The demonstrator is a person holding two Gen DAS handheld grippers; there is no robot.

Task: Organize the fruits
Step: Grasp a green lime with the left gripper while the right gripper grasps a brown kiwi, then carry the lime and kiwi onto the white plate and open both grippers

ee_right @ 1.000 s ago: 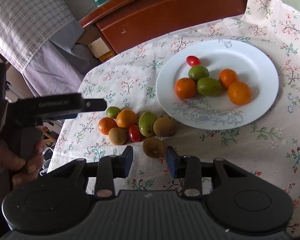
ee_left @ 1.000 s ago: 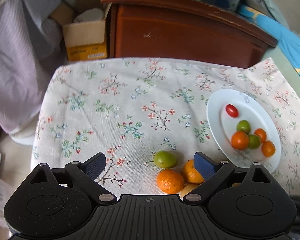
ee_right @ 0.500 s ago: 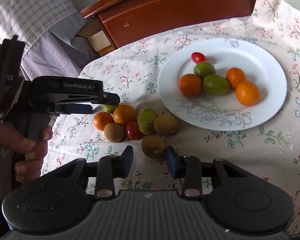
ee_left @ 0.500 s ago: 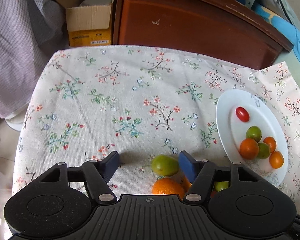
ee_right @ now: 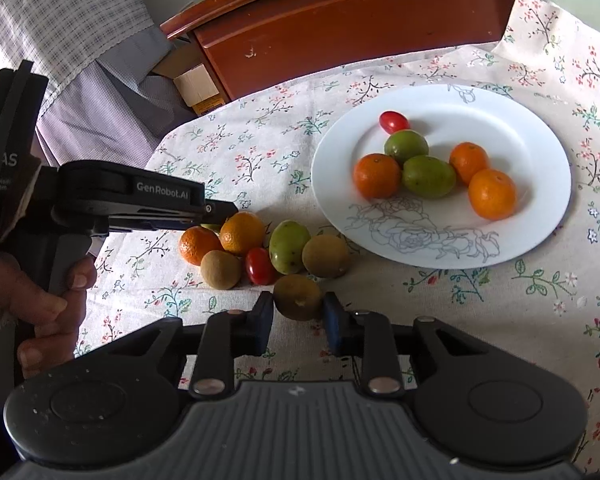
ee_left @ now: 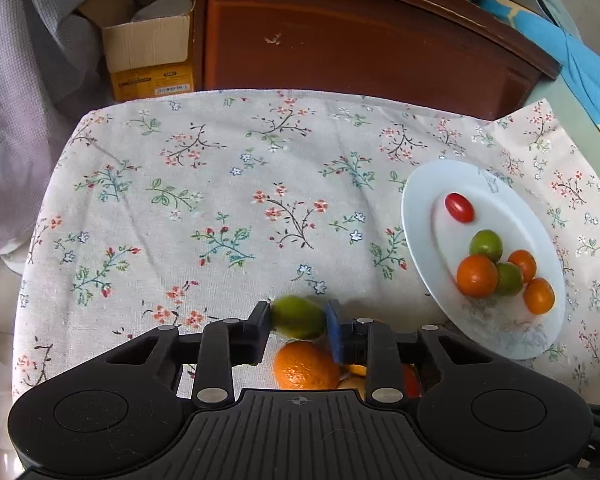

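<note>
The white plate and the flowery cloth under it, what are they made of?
The white plate looks like glazed ceramic: glossy, soft highlights, a grey rose outline printed on it; melamine is possible. The cloth seems woven cotton or linen: matte, visible weave, wrinkles, printed flowers.

L hand-held gripper [ee_left: 298,322] | pads on green fruit [ee_left: 298,317] | plate [ee_left: 420,208] to R

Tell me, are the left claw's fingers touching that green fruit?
Touching. In the left wrist view, the left gripper has both fingers pressed against the green fruit, no gap either side.
</note>
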